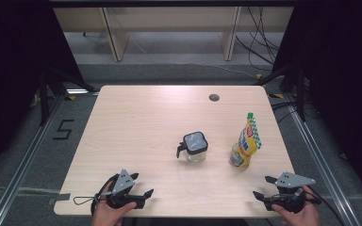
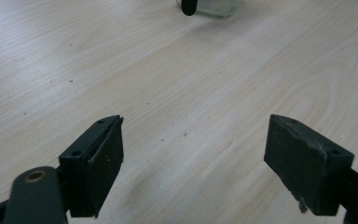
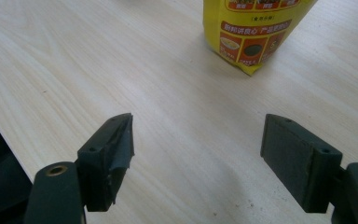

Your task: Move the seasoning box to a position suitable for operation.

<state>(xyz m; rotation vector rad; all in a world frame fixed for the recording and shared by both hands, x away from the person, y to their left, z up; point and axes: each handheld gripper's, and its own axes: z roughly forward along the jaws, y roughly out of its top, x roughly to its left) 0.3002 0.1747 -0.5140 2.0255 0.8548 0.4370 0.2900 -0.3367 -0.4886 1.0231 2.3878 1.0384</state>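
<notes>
Progress: nothing started; left gripper (image 1: 141,194) and right gripper (image 1: 262,193) both rest at near table (image 1: 136,122) edge, jaws apart, holding nothing; glass jar (image 1: 194,147) sits mid-table, lid on; yellow pouch (image 1: 246,143) upright just right of it; both untouched, every step left.

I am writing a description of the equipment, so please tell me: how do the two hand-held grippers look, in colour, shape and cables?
Both are black. The left gripper and the right gripper each carry a grey three-cornered plate on top. Each has two black jaws ending in flat, blocky pads, worn and chipped at the edges. Dark cables trail from both; the left one's forms a loop. No sleeves are visible.
</notes>
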